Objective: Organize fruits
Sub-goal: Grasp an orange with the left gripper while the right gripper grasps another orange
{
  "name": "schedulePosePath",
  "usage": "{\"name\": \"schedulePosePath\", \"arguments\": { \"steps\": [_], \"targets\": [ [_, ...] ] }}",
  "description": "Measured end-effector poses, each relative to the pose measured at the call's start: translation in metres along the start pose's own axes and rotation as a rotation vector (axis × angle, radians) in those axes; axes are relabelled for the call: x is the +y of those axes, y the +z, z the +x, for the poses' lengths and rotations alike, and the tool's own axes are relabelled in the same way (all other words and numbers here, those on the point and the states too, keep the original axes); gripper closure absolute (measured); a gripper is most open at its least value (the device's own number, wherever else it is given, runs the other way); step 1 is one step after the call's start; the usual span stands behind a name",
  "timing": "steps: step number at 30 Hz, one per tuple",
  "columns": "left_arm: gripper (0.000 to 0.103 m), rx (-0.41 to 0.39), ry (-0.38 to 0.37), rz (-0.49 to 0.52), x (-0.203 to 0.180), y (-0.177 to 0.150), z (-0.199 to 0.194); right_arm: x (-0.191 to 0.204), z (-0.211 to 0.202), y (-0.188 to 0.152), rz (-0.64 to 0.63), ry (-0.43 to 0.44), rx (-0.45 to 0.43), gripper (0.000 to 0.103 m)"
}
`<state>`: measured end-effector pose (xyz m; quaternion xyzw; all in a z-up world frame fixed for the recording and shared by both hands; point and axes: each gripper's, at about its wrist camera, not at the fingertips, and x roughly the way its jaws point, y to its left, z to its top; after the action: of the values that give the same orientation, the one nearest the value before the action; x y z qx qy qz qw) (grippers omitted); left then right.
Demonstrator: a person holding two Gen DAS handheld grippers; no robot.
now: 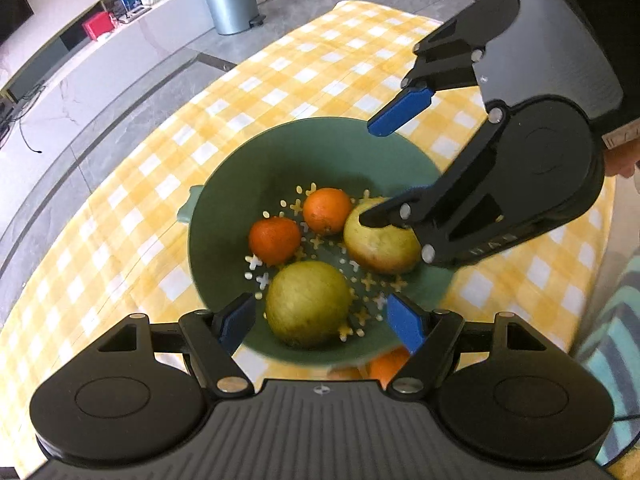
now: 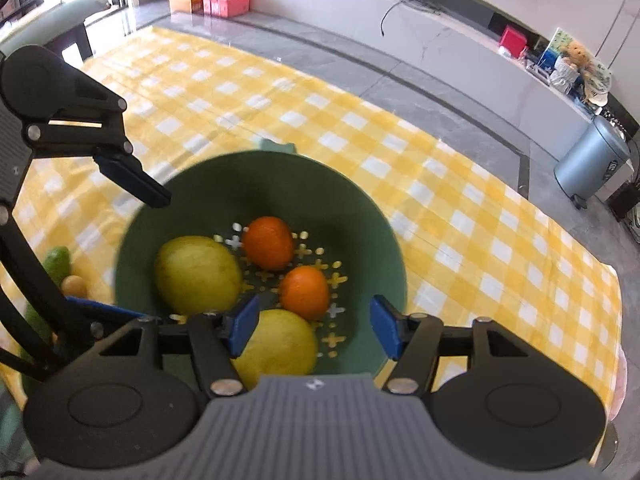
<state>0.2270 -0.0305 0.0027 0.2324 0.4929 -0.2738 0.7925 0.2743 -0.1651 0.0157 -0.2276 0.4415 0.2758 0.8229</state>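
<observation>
Two oranges [image 2: 269,243] and two yellow-green fruits [image 2: 196,274] inside green colander [image 2: 384,248].

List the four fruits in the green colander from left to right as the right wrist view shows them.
Left yellow-green fruit → upper orange → near yellow fruit → lower orange, all inside the green colander.

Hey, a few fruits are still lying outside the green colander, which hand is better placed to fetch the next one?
Probably left: the loose fruits lie beside the left tongs, on the colander's far side from the right tongs.
</observation>
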Motion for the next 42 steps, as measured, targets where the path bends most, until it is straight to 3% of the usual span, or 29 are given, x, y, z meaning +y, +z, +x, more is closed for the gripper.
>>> {"name": "schedulePosePath", "arguments": {
  "steps": [1,7,11,14,17,25,32,37,42],
  "targets": [
    [0.016,0.002,0.0,-0.007,-0.002,-0.003,-0.005,0.004,-0.006,-0.004,0.008,0.004,-0.019,0.035],
    [0.02,-0.016,0.003,-0.03,-0.018,-0.034,-0.029,0.031,-0.038,-0.026,0.017,0.013,-0.115,0.029],
    [0.02,-0.034,0.052,-0.031,-0.037,-0.054,-0.04,0.049,-0.054,-0.044,0.049,0.033,-0.154,0.03],
    [0.02,-0.026,0.102,-0.03,-0.053,-0.069,-0.04,0.063,-0.062,-0.06,0.074,0.063,-0.166,0.039],
    [0.02,-0.008,0.105,-0.034,-0.067,-0.081,-0.036,0.08,-0.065,-0.075,0.074,0.086,-0.159,0.04],
    [0.024,-0.018,0.059,-0.047,-0.089,-0.116,-0.023,0.098,-0.046,-0.111,0.227,0.118,-0.16,0.041],
    [0.031,0.024,0.054,-0.042,-0.089,-0.129,-0.002,0.117,-0.022,-0.119,0.193,0.107,-0.15,0.044],
    [0.031,-0.001,0.06,-0.063,-0.085,-0.133,0.002,0.12,-0.014,-0.12,0.18,0.094,-0.149,0.044],
    [0.039,-0.021,0.069,-0.082,-0.083,-0.138,0.008,0.115,-0.009,-0.118,0.211,0.09,-0.161,0.045]
  ]
}}
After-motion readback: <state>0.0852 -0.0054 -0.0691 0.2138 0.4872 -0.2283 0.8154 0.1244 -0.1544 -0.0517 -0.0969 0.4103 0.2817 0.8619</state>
